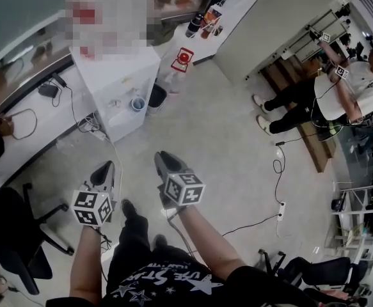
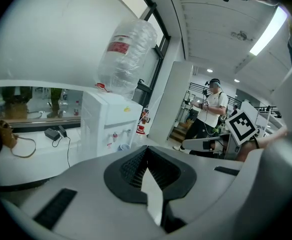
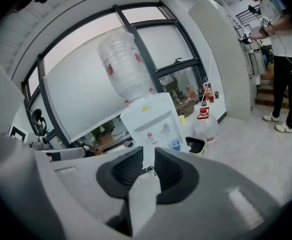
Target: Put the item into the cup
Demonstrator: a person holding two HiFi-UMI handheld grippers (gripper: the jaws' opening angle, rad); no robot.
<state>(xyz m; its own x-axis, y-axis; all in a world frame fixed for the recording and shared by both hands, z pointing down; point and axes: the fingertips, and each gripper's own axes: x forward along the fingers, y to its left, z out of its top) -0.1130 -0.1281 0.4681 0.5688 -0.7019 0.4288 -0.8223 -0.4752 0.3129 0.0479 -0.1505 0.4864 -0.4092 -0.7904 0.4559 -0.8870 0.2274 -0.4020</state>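
Observation:
A small blue cup [image 1: 138, 103] stands on the drip shelf of a white water dispenser [image 1: 117, 75] ahead of me. The same cup [image 3: 175, 143] appears in the right gripper view, and as the cup [image 2: 124, 147] in the left gripper view. My right gripper [image 1: 164, 159] is shut on a white tea bag [image 3: 142, 194], whose string and paper tag [image 3: 148, 156] stick up between the pads. My left gripper [image 1: 104, 170] is shut with nothing in it, its pads meeting at the tips [image 2: 147, 149]. Both grippers hang over the floor, well short of the dispenser.
A big clear bottle [image 3: 123, 66] sits upside down on the dispenser. Beside it are a dark bin [image 1: 156, 96] and a water jug [image 1: 182, 60] on the floor. A person [image 1: 327, 94] stands far right. A white counter [image 1: 26, 126], a black chair [image 1: 13, 235] and a floor cable [image 1: 279, 171] are nearby.

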